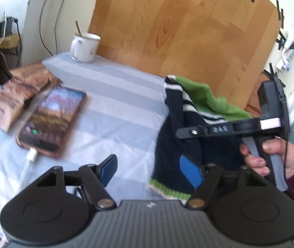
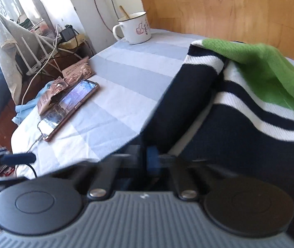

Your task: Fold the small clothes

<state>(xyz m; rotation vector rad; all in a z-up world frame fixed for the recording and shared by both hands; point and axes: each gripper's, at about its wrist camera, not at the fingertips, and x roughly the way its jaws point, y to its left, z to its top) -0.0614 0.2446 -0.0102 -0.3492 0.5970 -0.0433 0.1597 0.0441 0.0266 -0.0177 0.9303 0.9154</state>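
A small knitted sweater [image 1: 176, 144], navy with white stripes and a green part, lies on the blue striped cloth of the table [image 1: 114, 103]. My left gripper [image 1: 149, 169] is open, its right pad over the sweater's lower hem, its left pad over bare cloth. In the right wrist view my right gripper [image 2: 147, 159] is shut on a navy fold of the sweater [image 2: 240, 107]. The right gripper also shows in the left wrist view [image 1: 229, 130], held by a hand above the sweater.
A phone [image 1: 51, 122] on a charging cable and snack packets [image 1: 16, 95] lie on the table's left side. A white mug [image 1: 85, 47] with a spoon stands at the back. A wooden board [image 1: 178, 24] leans behind the table. Cables and clutter are beyond the left edge.
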